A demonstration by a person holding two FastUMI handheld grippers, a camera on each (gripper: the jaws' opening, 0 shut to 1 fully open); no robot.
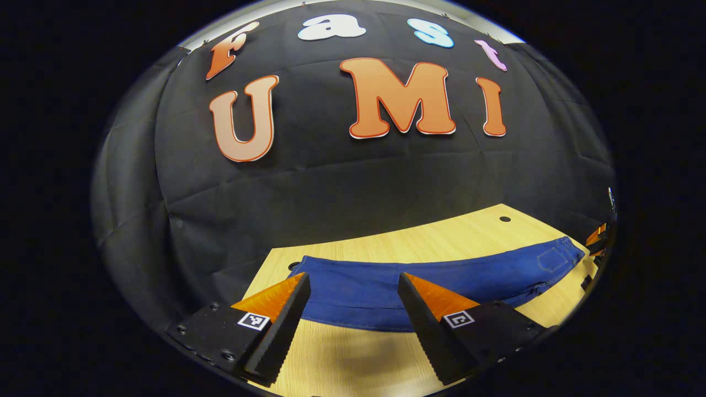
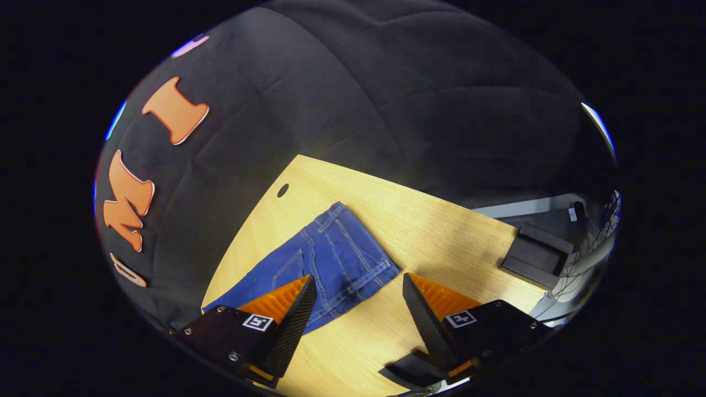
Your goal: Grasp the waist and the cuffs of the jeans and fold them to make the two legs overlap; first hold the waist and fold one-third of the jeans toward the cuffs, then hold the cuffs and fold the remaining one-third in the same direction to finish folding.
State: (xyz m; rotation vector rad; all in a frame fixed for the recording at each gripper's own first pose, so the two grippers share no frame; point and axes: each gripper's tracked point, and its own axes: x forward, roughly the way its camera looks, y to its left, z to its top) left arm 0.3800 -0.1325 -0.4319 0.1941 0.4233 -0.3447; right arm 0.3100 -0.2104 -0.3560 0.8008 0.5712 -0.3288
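Observation:
Blue jeans (image 1: 441,275) lie flat across the wooden table (image 1: 386,245), the legs folded onto each other. In the left gripper view the waist with a back pocket (image 1: 554,258) is at the right and the cuff end at the left. My left gripper (image 1: 353,284) hovers open above the near edge of the legs, nothing between its fingers. In the right gripper view the waist end of the jeans (image 2: 336,253) lies just ahead. My right gripper (image 2: 358,286) is open above the waist's near corner, apart from the cloth.
The table (image 2: 441,231) has a cable hole (image 2: 282,190) near its far corner and another hole (image 1: 504,219) in the left gripper view. A dark box (image 2: 538,256) sits at the table's right edge. The other gripper's tip (image 1: 598,237) shows at the far right.

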